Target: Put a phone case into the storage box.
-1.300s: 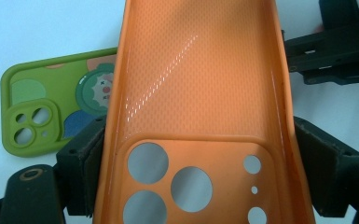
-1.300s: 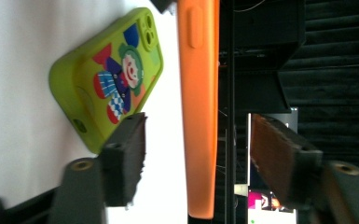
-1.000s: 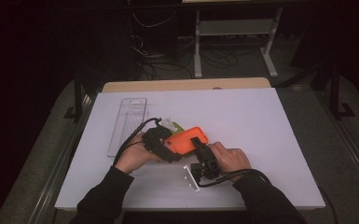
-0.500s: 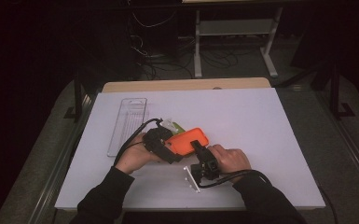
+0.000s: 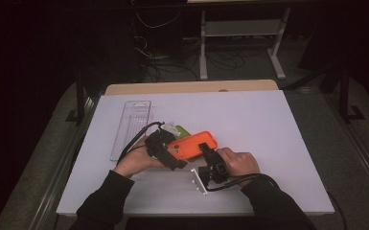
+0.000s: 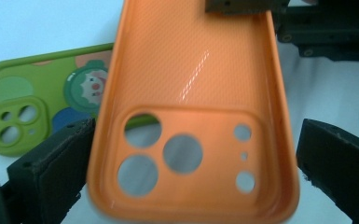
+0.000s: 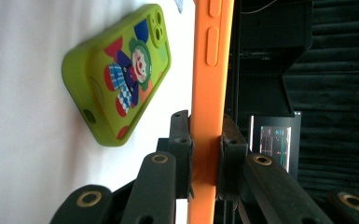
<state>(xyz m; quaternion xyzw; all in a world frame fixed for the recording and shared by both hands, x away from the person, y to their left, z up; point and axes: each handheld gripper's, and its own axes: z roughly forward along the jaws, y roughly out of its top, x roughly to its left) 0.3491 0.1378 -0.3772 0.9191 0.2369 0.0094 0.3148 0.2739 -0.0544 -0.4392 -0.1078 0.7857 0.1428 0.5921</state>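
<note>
An orange phone case (image 5: 191, 144) hangs just above the white table between both grippers. My left gripper (image 5: 162, 147) is at its camera-hole end. In the left gripper view the jaws press on both long edges of the orange case (image 6: 191, 93), so my left gripper (image 6: 196, 158) is shut across its width. My right gripper (image 5: 206, 154) is shut on the side wall of the orange case (image 7: 212, 70), clamped between my right gripper's (image 7: 206, 135) two pads. A green phone case (image 7: 121, 74) with a clown picture lies on the table under the orange one, and the green case (image 6: 32, 107) also lies beyond the left jaw.
A clear plastic tray (image 5: 132, 125) lies on the white table (image 5: 278, 143) to the left of the cases. A wooden strip (image 5: 191, 87) runs along the table's far edge. Cables and a metal stand (image 5: 239, 38) sit in the dark beyond it.
</note>
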